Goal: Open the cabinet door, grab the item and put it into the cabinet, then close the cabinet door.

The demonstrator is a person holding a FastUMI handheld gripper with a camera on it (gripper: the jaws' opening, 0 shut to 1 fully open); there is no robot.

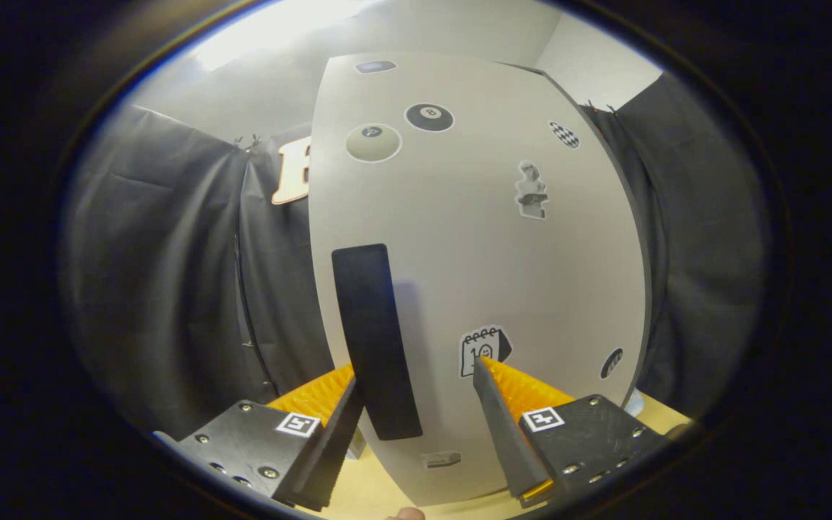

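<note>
A white cabinet door [474,238] with several stickers stands right in front of me. Its black vertical handle [373,339] is mounted near the door's left edge. My gripper [417,370] is open and up close to the door. The handle's lower half lies between the fingers, right against the left finger [333,419], with a wide gap to the right finger [503,419]. The right fingertip sits at a calendar sticker [484,350] on the door. I cannot tell whether the door is fully closed.
The cabinet stands on a light wooden tabletop [380,491]. Black cloth [170,289] hangs to the left and right of the cabinet. A person's fingertip [405,514] shows below the fingers.
</note>
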